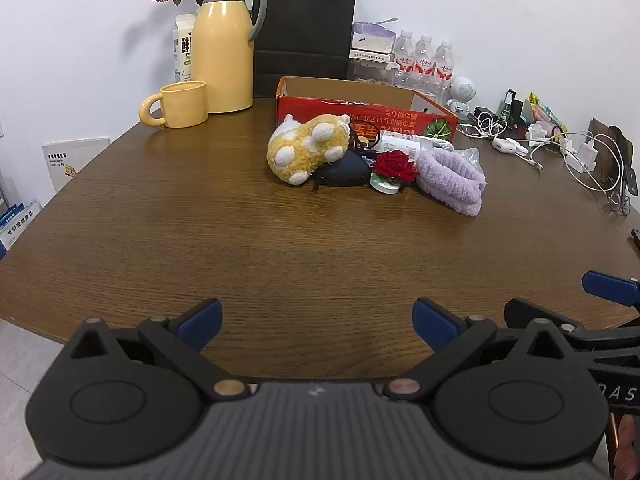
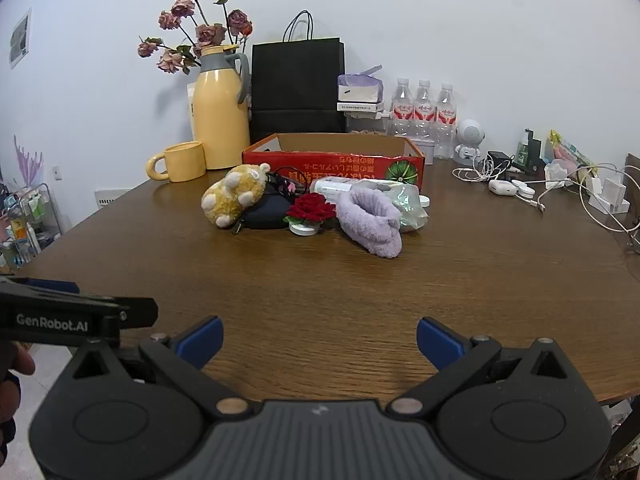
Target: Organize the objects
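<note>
A heap of small items lies mid-table in front of a red cardboard box (image 1: 360, 114) (image 2: 332, 160): a yellow plush toy (image 1: 306, 148) (image 2: 234, 196), a dark pouch (image 1: 346, 172) (image 2: 264, 212), a red rose on a white base (image 1: 394, 168) (image 2: 310, 210), a purple fluffy headband (image 1: 450, 180) (image 2: 370, 218) and a white tube (image 1: 400, 142) (image 2: 332, 186). My left gripper (image 1: 318, 322) hangs open above the table's near edge, far from the heap, nothing between its blue pads. Beside it on the right, my right gripper (image 2: 320, 342) stands open and empty too.
At the back stand a yellow jug (image 1: 224, 46) (image 2: 220, 116), a yellow mug (image 1: 180, 104) (image 2: 180, 162), a black paper bag (image 1: 304, 32) (image 2: 298, 88) and water bottles (image 1: 424, 60) (image 2: 424, 112). Cables and chargers (image 1: 560, 148) (image 2: 560, 188) clutter the right side. The wooden table (image 1: 200, 220) (image 2: 320, 280) shows bare between grippers and heap.
</note>
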The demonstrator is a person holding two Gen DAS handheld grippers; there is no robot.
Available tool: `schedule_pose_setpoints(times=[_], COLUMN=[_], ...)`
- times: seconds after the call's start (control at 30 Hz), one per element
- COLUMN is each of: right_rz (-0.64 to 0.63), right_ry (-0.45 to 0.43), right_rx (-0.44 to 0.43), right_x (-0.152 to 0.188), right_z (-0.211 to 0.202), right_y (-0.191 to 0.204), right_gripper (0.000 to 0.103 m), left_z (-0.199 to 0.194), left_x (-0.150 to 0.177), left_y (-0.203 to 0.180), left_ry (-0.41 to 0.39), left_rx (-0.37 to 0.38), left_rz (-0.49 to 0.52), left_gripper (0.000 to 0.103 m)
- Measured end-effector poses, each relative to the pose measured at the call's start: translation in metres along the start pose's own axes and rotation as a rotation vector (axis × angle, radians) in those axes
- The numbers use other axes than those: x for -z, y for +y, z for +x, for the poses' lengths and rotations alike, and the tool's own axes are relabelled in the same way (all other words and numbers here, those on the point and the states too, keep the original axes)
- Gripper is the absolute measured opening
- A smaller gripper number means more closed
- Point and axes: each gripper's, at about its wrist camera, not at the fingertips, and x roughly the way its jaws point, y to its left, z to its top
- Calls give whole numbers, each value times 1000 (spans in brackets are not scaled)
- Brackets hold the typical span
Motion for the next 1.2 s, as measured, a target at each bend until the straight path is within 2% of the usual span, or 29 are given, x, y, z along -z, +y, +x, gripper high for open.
schedule_pose_setpoints(times=[1.0,1.2], right_rz=[5,16], right_ry=[10,26], right_rx=[-7,-10], right_x=[-1,1], right_z=[2,7], right_y=[-3,-4], right_gripper=[103,103], left_z=[2,11], left_x=[1,2], left_y=[-2,-3], left_ry=[6,33], left_rx=[-1,-5], left_rz=[5,8], left_gripper=[103,103])
